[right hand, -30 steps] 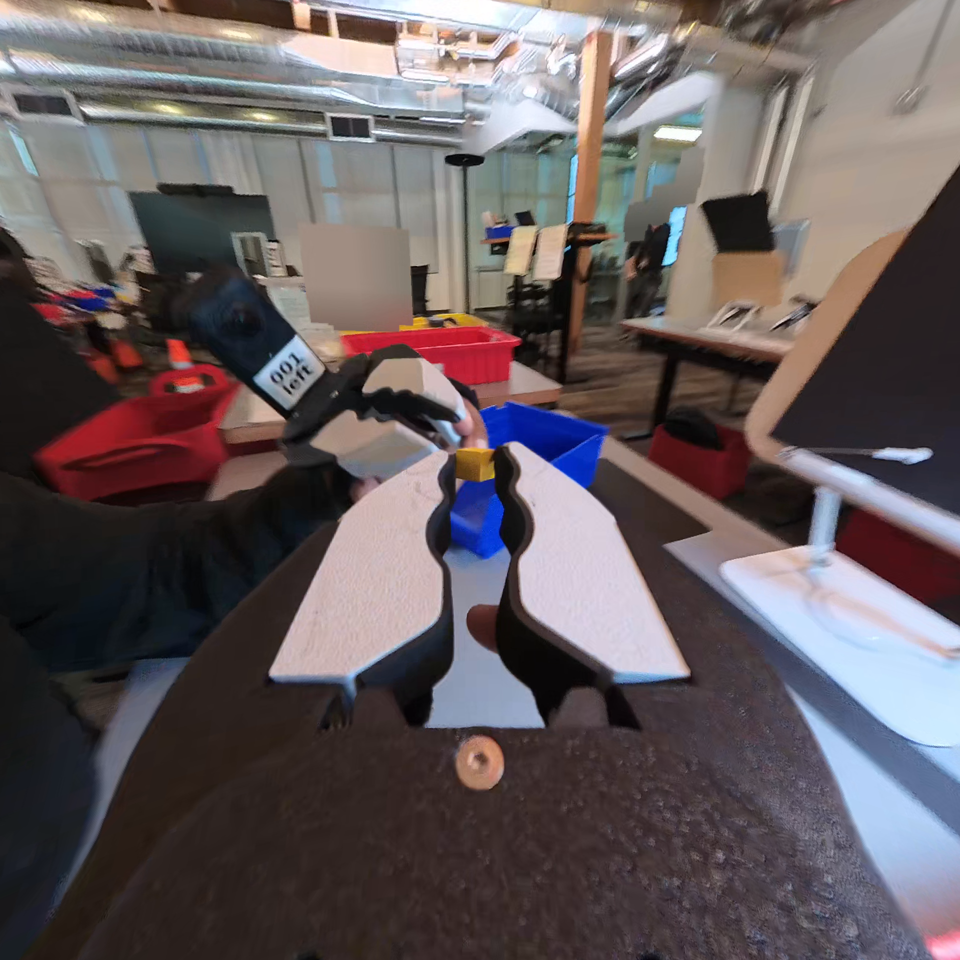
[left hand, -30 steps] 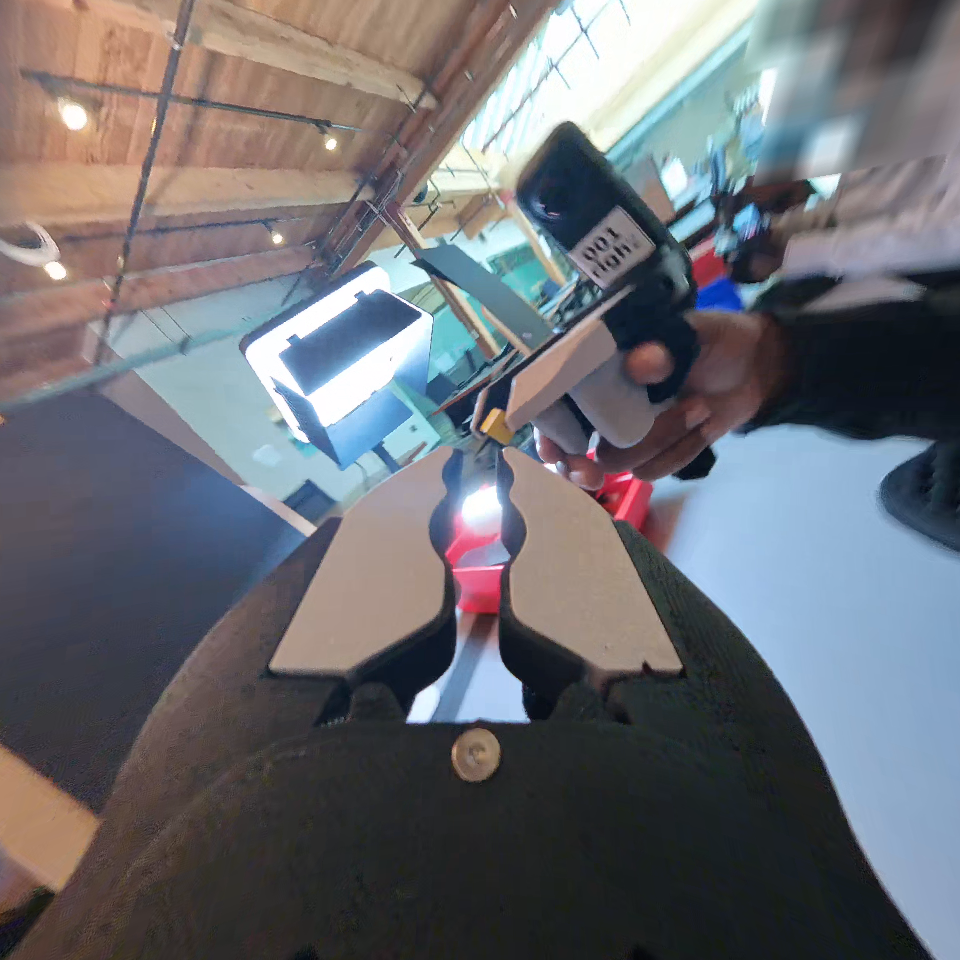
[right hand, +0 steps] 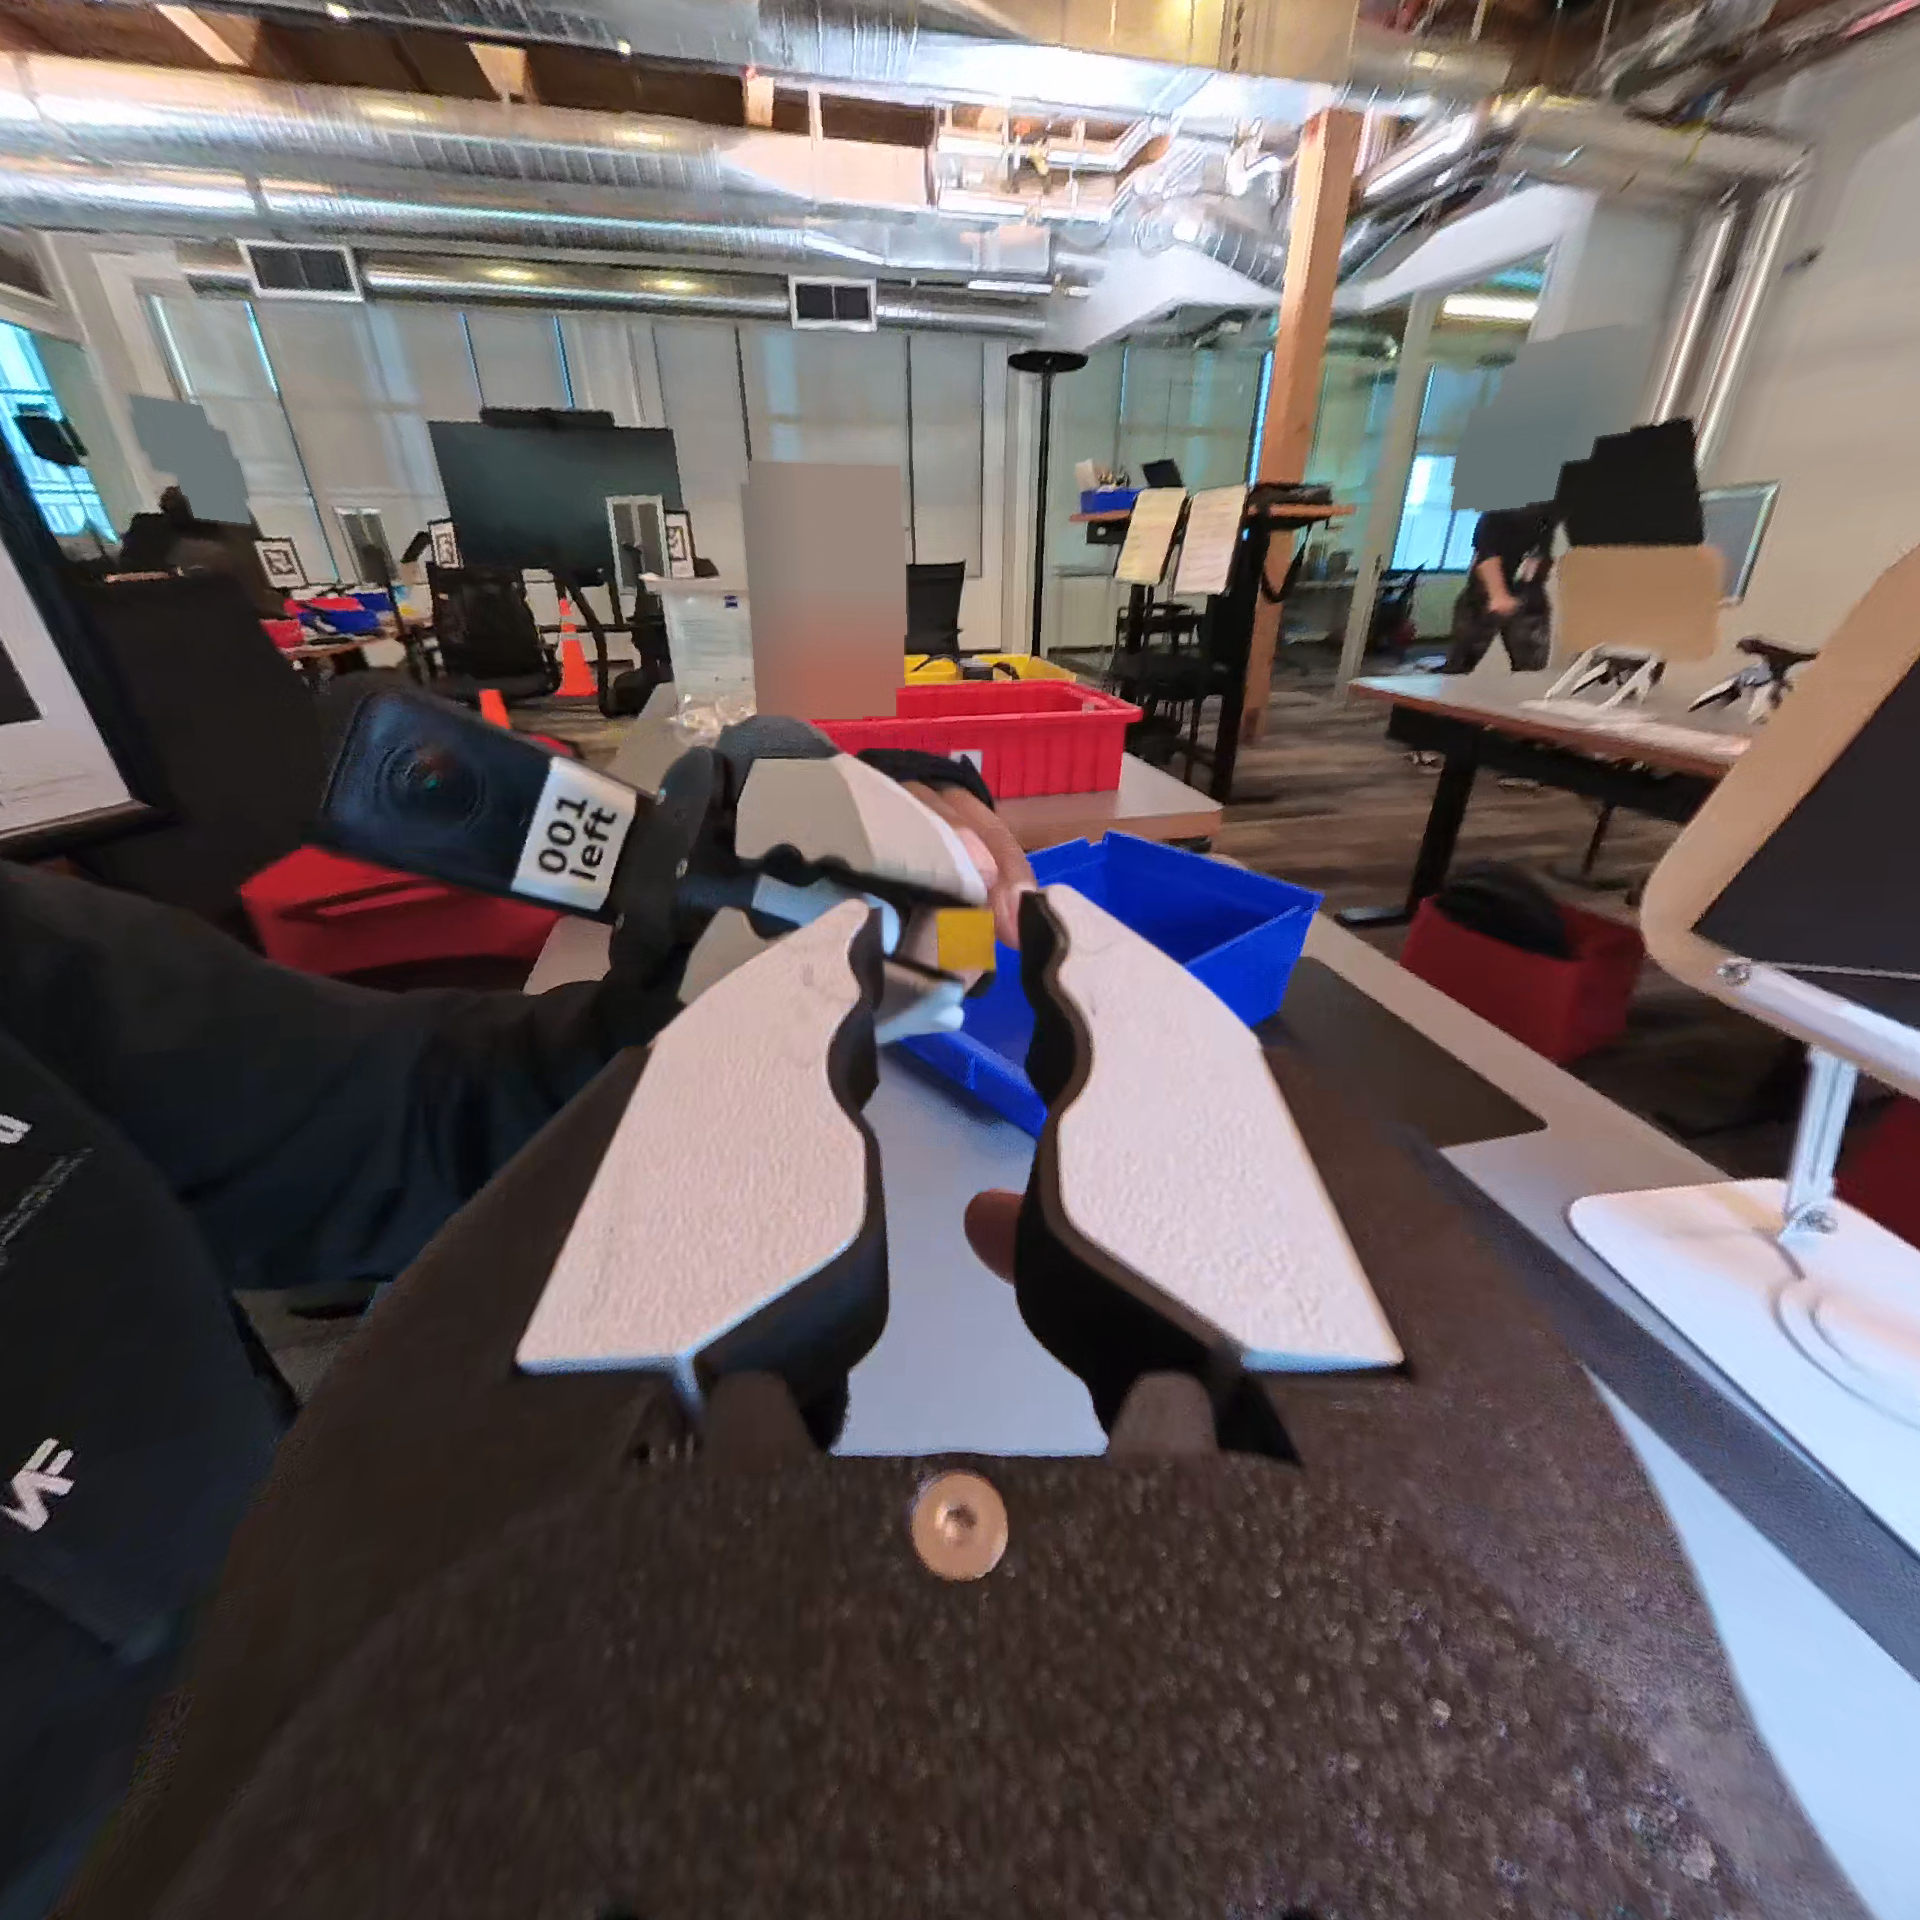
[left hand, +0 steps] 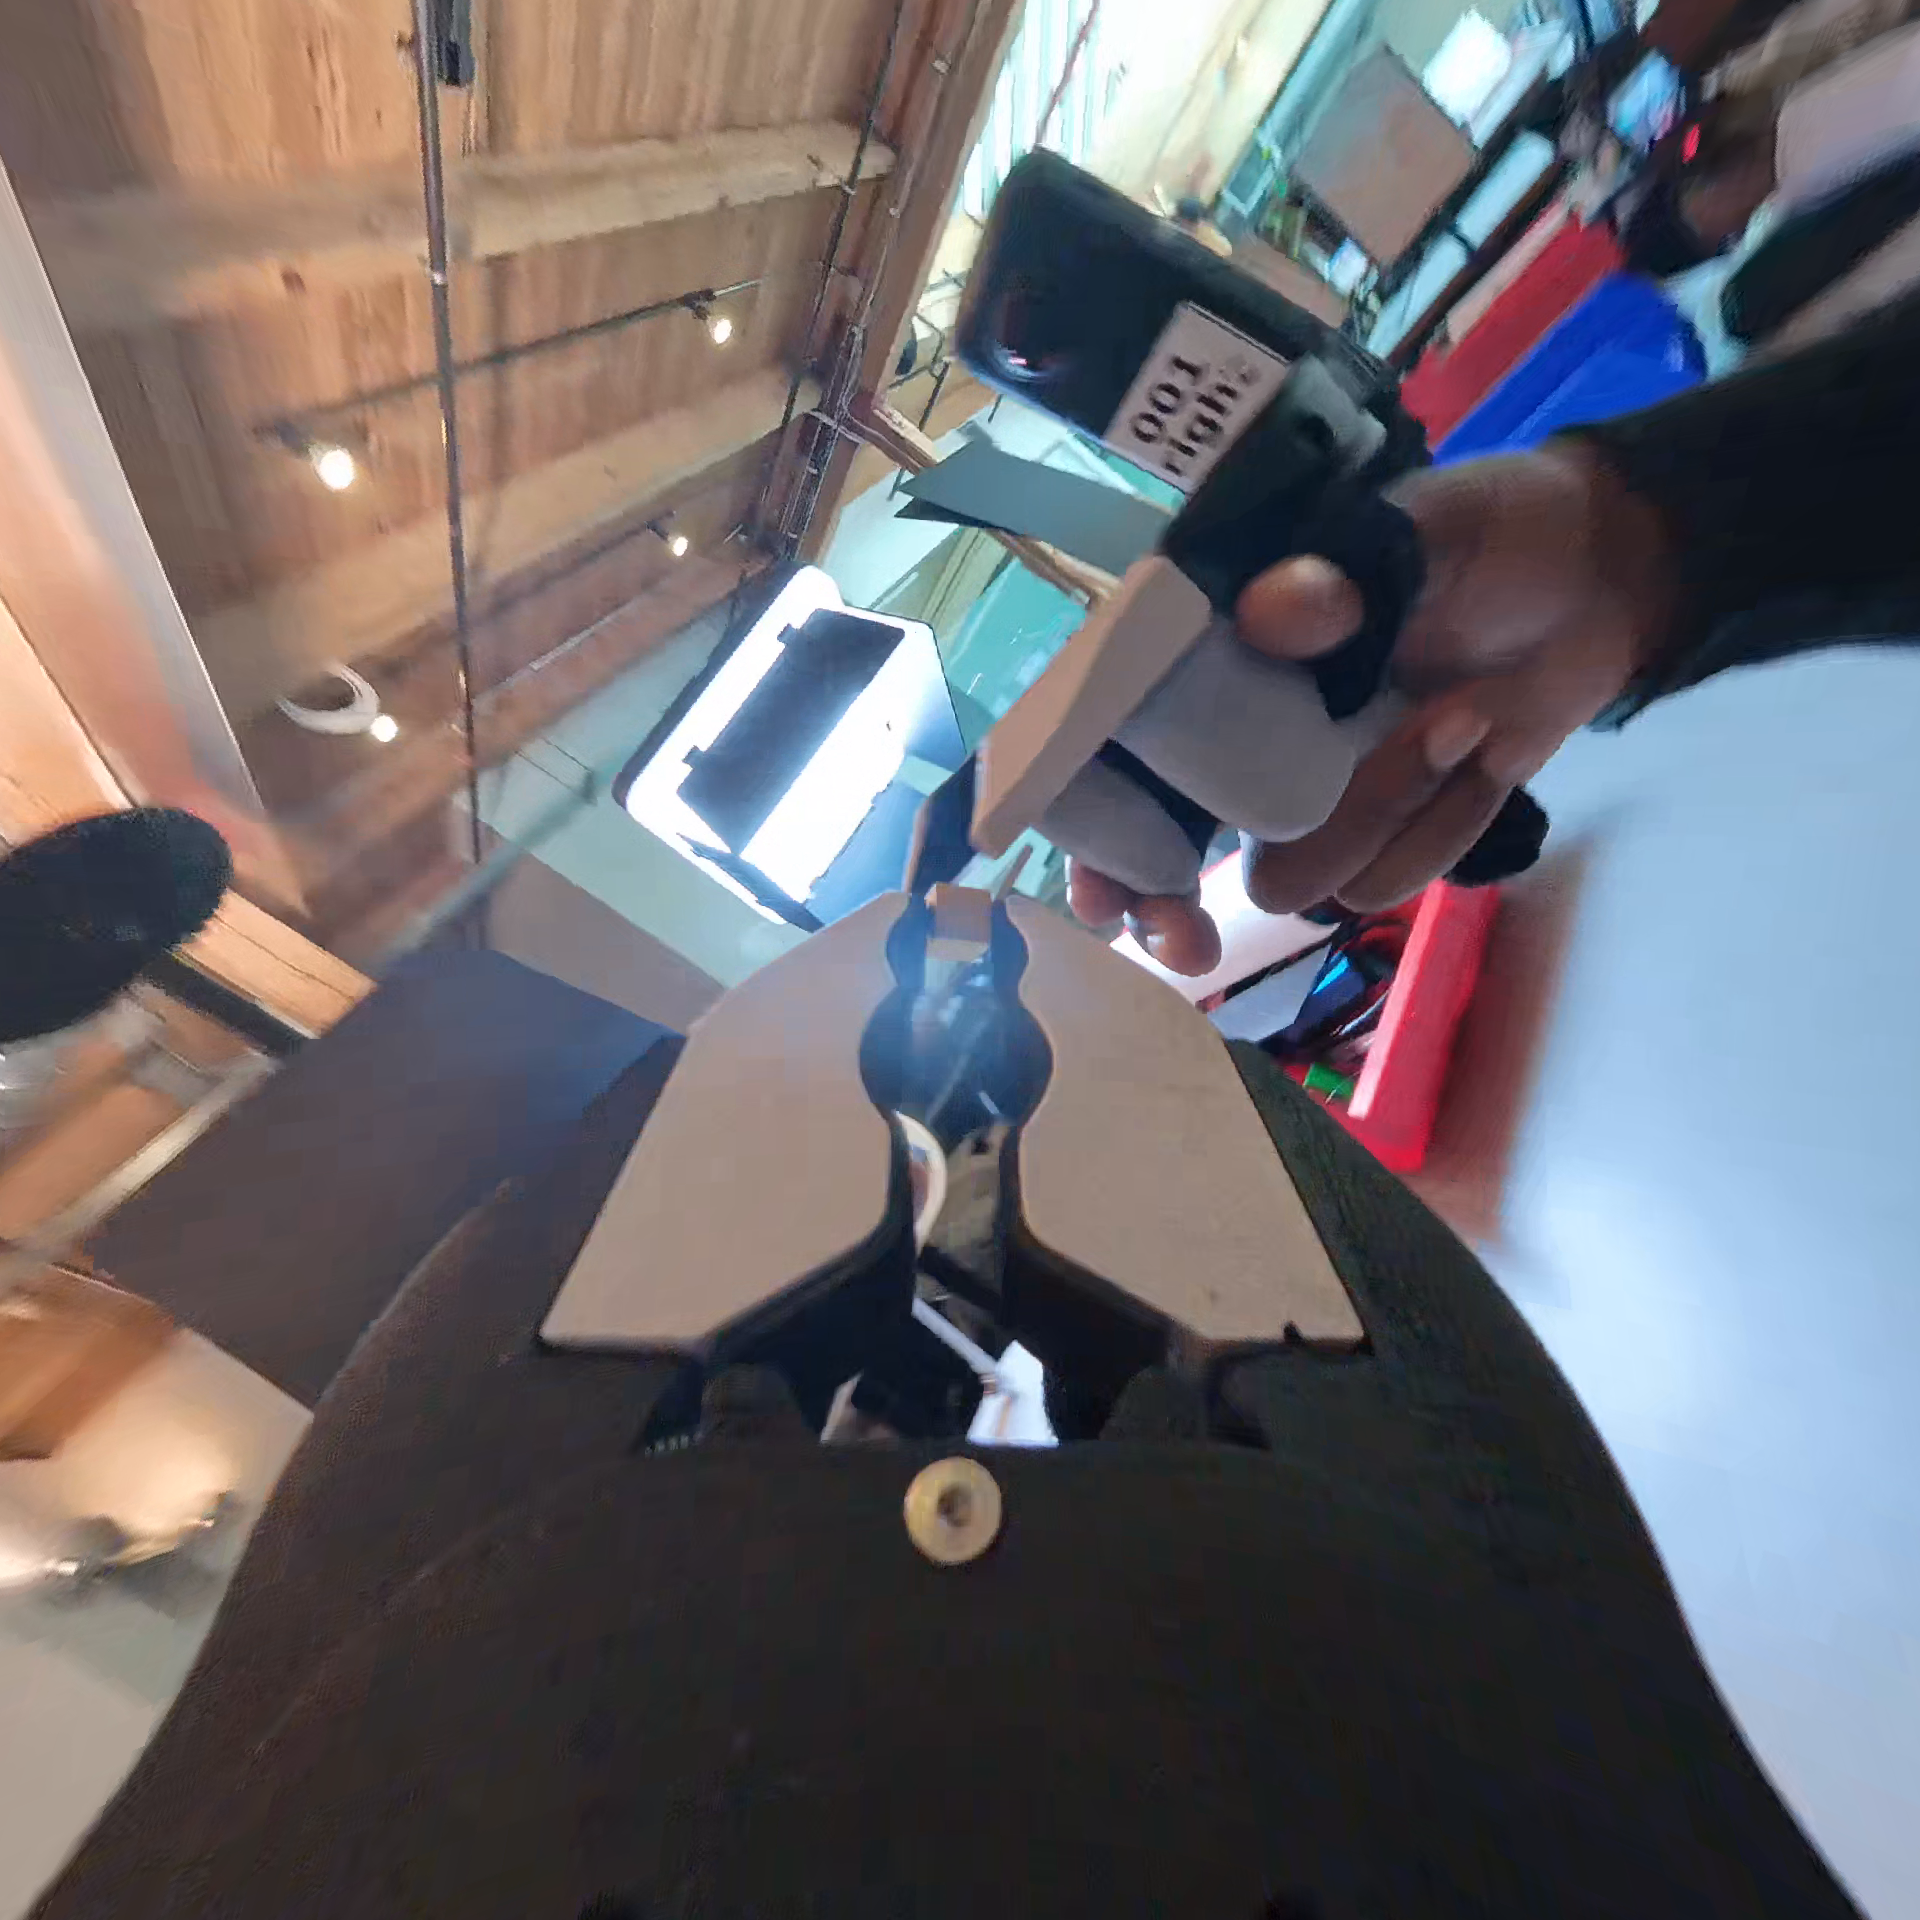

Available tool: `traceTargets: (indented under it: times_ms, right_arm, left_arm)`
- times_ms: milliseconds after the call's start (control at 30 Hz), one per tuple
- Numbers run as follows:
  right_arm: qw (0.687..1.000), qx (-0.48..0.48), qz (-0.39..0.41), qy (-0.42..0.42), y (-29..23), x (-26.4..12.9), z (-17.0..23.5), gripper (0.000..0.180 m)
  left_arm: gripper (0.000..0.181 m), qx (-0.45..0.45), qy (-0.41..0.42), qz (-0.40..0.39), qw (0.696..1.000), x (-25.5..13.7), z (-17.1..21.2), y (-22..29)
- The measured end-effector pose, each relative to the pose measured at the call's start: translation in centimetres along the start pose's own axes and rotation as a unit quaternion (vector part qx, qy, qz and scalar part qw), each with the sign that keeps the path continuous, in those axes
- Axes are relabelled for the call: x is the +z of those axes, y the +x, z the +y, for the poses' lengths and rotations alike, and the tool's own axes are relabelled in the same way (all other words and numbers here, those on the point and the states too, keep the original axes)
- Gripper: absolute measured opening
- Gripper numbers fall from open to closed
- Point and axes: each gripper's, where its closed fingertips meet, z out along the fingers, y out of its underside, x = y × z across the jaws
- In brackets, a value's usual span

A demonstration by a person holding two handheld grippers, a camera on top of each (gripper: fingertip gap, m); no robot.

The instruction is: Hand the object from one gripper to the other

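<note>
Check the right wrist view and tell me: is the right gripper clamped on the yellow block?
No: the right gripper is open, while the left gripper pinches the yellow block.

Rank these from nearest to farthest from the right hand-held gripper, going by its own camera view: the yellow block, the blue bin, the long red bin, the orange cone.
1. yellow block, between the right hand-held gripper tips.
2. blue bin, just behind, slightly right.
3. long red bin, on the next table behind.
4. orange cone, far back on the left floor.
</note>
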Motion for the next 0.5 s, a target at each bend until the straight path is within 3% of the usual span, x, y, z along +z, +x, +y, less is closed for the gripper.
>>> traceTargets:
  times_ms: [100, 200, 233, 367, 500]
  right_arm:
    - [1.0, 0.001, 0.008, -0.017, 0.1, 0.2, 0.4, 0.013]
    - [1.0, -0.011, 0.011, -0.021, 0.0, -0.1, 0.2, 0.01]
    - [1.0, -0.024, 0.013, -0.014, -0.1, -0.2, -0.1, 0.001]
    - [1.0, -0.025, 0.017, -0.002, 0.0, -0.7, -0.8, 0.018]
    - [1.0, 0.007, -0.005, -0.023, -0.3, -0.2, 0.2, 0.02]
  left_arm:
    - [0.011, 0.051, -0.007, -0.008, 0.999, 0.2, 0.2, 0.6]
    - [0.011, 0.031, 0.005, -0.007, 0.999, 0.1, 0.0, 0.4]
    - [0.011, 0.03, 0.008, -0.011, 0.999, 0.1, -0.1, 0.3]
    - [0.011, 0.041, 0.014, -0.019, 0.999, -0.2, -0.4, 0.0]
    - [0.011, 0.054, 0.02, -0.021, 0.998, -0.3, -0.9, 0.1]
